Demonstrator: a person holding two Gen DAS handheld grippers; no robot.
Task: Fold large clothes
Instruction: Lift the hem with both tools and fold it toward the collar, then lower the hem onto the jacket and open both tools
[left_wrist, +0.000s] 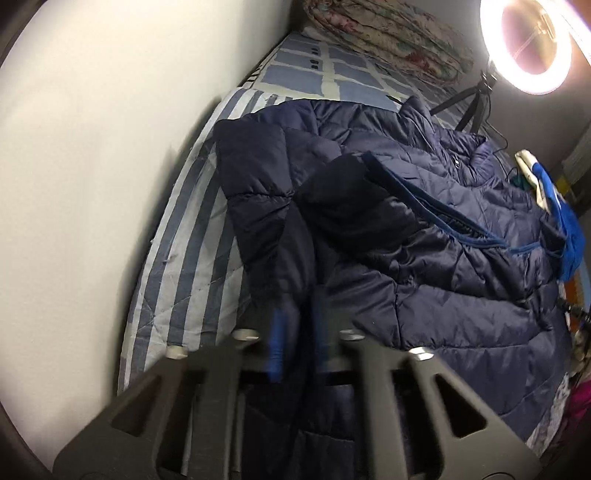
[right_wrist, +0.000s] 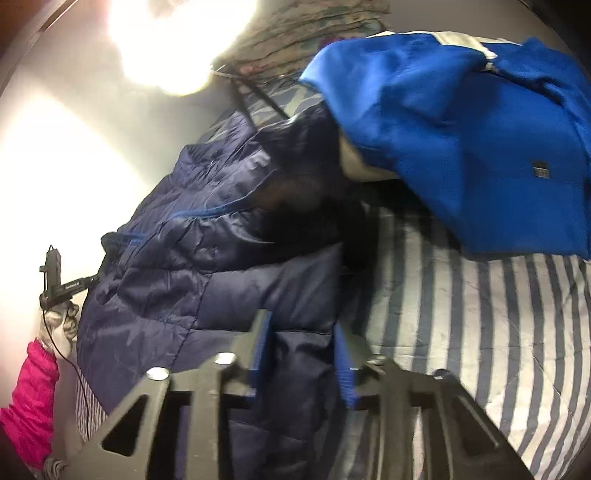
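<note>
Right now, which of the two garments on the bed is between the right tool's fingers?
The navy quilted puffer jacket; its dark fabric runs between the right tool fingers. The bright blue garment lies farther up the bed, untouched.

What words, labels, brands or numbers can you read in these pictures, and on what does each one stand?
"F": a white mark, possibly this letter, only partly seen, on the navy jacket.
Small white logo on the jacket's chest, left wrist view: too small to read.
Dark patch on the blue garment: blurred, unreadable.
White lettering on the black device in the gloved hand: too small to read.
</note>
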